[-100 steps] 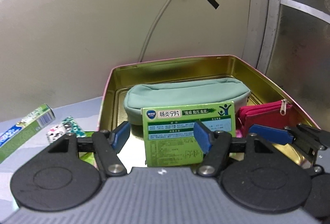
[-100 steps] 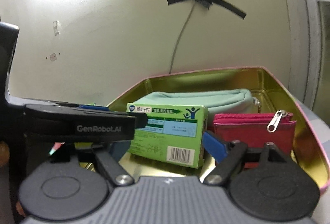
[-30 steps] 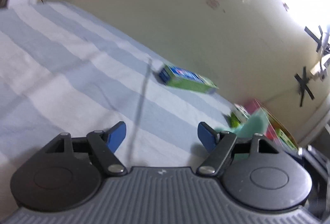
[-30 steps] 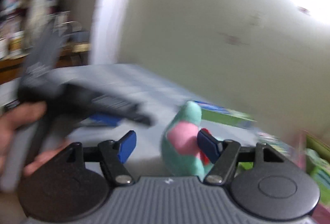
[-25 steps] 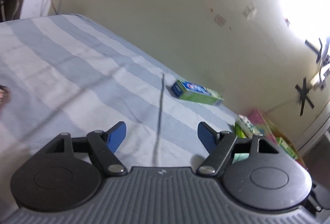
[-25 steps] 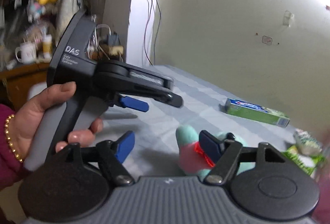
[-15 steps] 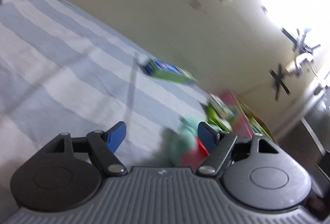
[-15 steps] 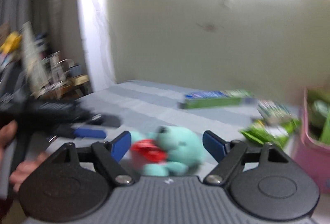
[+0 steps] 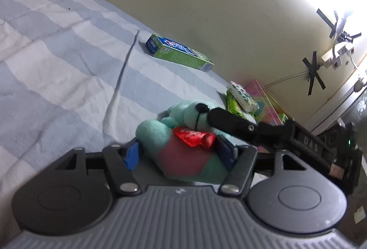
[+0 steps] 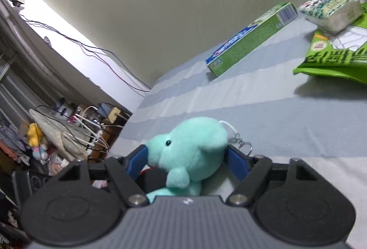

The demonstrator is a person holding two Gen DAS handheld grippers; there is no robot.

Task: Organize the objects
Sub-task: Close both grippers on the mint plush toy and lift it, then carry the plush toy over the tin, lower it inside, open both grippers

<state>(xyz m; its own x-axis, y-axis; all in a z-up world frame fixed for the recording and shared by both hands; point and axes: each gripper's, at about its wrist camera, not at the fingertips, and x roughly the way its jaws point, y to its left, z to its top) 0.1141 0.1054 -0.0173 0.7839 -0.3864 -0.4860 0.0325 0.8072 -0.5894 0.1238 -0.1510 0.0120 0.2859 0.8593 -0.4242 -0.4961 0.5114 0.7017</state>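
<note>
A mint-green plush toy (image 9: 181, 132) with a pink belly and a red bow lies on the striped bedsheet (image 9: 57, 47). My left gripper (image 9: 180, 154) is open, its blue pads on either side of the toy's body. My right gripper (image 10: 187, 160) is open around the toy's head (image 10: 195, 146), pads close to it on both sides. The right gripper's black finger (image 9: 231, 123) reaches in across the toy's face in the left wrist view. A pink tin (image 9: 263, 97) stands at the far right by the wall.
A green and blue toothpaste box (image 9: 179, 53) lies near the wall, also seen in the right wrist view (image 10: 252, 38). A patterned tissue pack (image 10: 332, 10) rests on a green snack bag (image 10: 335, 58) beside the tin. Beyond the bed's left edge is a cluttered shelf with cables (image 10: 68, 129).
Both grippers have swung away from the tin and closed in on the plush toy from opposite sides. The toy now sits between both pairs of pads.
</note>
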